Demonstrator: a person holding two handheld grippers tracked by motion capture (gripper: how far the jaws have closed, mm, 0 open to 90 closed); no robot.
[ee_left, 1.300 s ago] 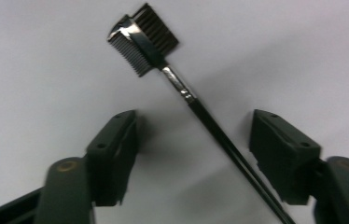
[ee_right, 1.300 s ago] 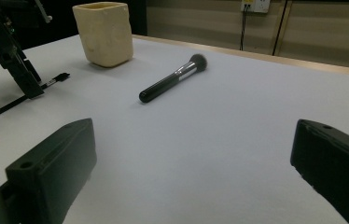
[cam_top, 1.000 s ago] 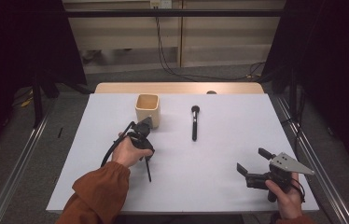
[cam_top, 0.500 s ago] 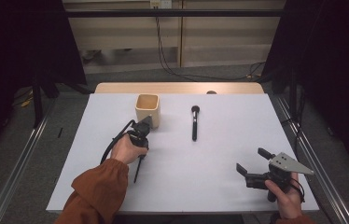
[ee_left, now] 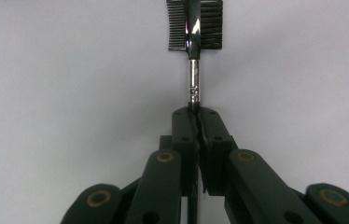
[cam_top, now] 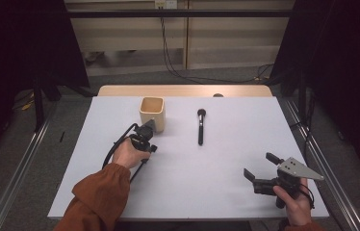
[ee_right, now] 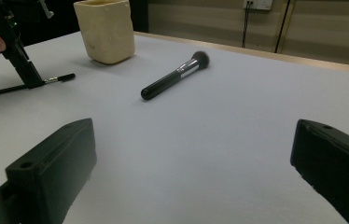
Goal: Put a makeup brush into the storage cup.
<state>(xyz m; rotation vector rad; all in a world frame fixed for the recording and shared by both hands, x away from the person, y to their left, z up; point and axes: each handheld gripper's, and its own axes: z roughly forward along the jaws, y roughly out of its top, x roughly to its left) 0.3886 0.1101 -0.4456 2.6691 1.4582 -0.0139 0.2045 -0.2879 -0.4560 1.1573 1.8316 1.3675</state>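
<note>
Left tongs just closed on slim black-handled brow comb-brush, long axis straight ahead, on white surface just near of beige square cup; right tongs wide, empty, well right, farther off.

Left gripper clamped on a thin black brush handle — beige cup just beyond it; right gripper spread wide, makeup brush farther off
</note>
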